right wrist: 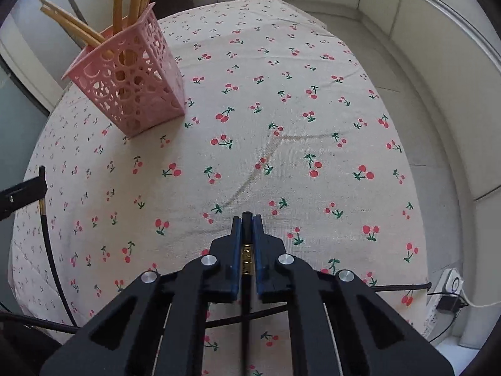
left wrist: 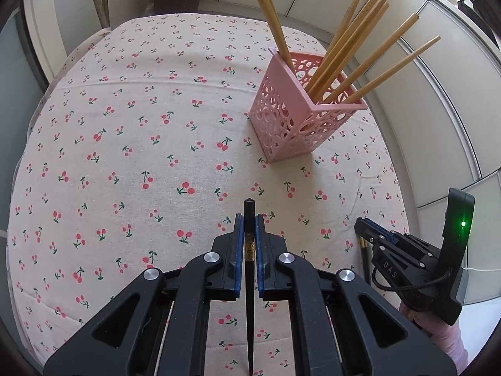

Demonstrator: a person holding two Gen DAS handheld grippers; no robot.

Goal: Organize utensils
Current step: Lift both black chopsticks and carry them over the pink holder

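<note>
In the left wrist view, the cream tablecloth printed with red cherries (left wrist: 131, 144) covers the table from the 9 o'clock edge across to the right. At 6 o'clock the left gripper (left wrist: 249, 225), black with blue-lined fingers, is pinching a slim black chopstick with a gold band (left wrist: 249, 250); its blunt end pokes out just past the fingertips, and the shaft runs back between the arms to the bottom edge. At about 1 o'clock stands the pink perforated plastic utensil holder (left wrist: 291, 125), upright on the cloth, well apart from the gripper. A bundle of light wooden chopsticks (left wrist: 344, 53) sits in it, two leaning toward 12 o'clock and the others fanning toward 2 o'clock. At 4 o'clock the right gripper (left wrist: 363, 228) appears from the side, with a dark stick hanging below its fingertips and a green light on its body.

In the right wrist view, the left gripper's finger shows at 9 o'clock with the gold-banded chopstick (right wrist: 47, 250) hanging beneath it. The pink holder (right wrist: 131, 87) stands at 11 o'clock with the wooden chopsticks (right wrist: 125, 9) rising from it. At 6 o'clock the right gripper (right wrist: 247, 222) is clamped on a second black chopstick with a gold band (right wrist: 247, 257), its end sitting almost level with the fingertips. A white power strip (right wrist: 451, 285) lies at 4 o'clock, past the table's edge.
</note>
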